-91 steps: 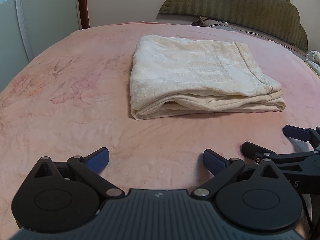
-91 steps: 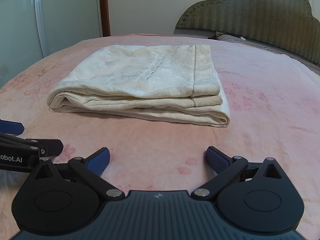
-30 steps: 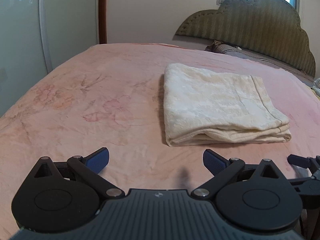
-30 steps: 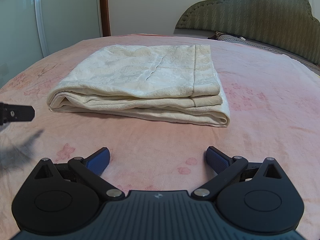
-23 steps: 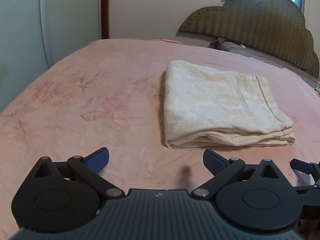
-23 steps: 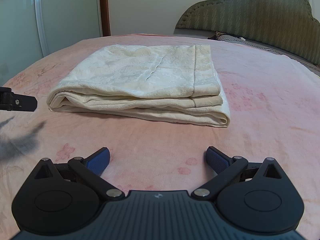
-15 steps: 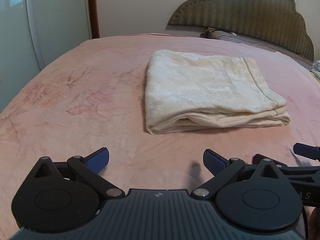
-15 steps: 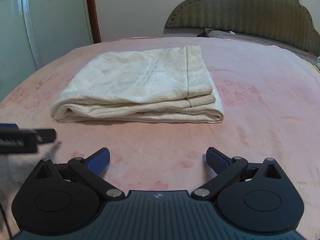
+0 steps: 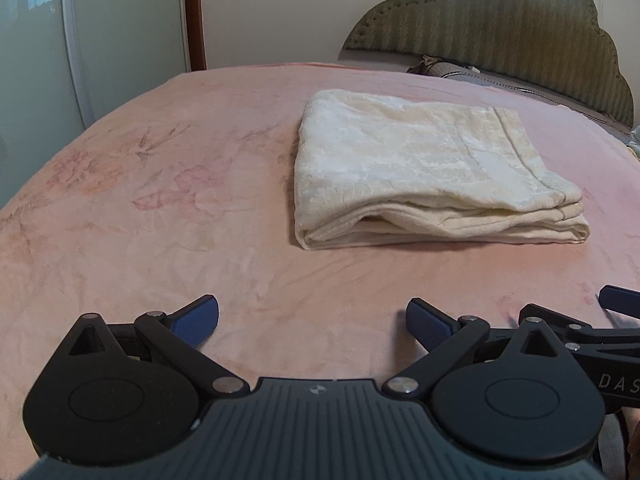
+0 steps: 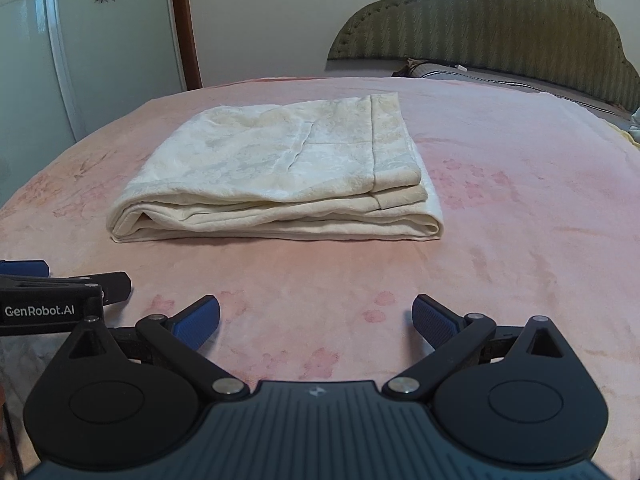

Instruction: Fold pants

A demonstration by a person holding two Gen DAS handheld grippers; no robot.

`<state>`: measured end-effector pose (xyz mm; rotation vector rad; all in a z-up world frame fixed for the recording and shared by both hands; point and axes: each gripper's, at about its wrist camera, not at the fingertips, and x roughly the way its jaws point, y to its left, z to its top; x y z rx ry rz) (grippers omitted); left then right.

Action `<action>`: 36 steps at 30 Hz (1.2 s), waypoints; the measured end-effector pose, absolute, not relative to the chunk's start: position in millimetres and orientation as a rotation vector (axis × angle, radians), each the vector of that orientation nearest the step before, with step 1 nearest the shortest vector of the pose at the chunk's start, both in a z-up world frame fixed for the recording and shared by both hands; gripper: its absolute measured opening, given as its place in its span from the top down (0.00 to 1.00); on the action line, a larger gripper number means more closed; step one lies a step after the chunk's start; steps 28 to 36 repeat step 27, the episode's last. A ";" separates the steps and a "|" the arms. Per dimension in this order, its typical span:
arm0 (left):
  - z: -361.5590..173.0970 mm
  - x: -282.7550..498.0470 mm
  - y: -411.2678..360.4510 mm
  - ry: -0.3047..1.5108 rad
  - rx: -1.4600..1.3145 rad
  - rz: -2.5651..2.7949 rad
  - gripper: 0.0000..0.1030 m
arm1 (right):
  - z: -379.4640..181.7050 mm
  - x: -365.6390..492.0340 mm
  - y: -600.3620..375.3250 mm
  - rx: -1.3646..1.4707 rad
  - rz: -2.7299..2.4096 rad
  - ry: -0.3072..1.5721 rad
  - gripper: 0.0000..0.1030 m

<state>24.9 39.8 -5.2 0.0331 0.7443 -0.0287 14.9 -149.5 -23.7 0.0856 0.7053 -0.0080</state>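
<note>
Since a moment ago we are swinging both views slightly | pants (image 9: 420, 168) (image 10: 280, 176) lying folded on bed (image 9: 160, 200) | left hand-held gripper (image 9: 312, 320) and right hand-held gripper (image 10: 316, 318) hovering near us, both wide, empty

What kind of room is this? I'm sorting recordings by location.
Most likely a bedroom. The folded cream pants lie on a bed covered with a pink floral blanket, a padded olive headboard stands at the far end, and a pale wardrobe door with flower decals stands to the left.

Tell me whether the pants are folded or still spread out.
Folded. The pants lie on the bed as a compact rectangle, with several stacked layers showing along the near edge. Neither gripper touches them.
</note>
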 end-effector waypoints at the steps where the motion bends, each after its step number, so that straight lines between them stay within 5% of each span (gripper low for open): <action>1: -7.4 25.0 40.3 0.738 0.033 -0.031 0.00 | -26.1 17.0 -149.0 0.089 -0.014 0.716 0.00; 36: -16.7 24.1 40.1 0.716 0.049 -0.045 0.00 | -34.5 21.2 -142.5 0.040 -0.041 0.732 0.00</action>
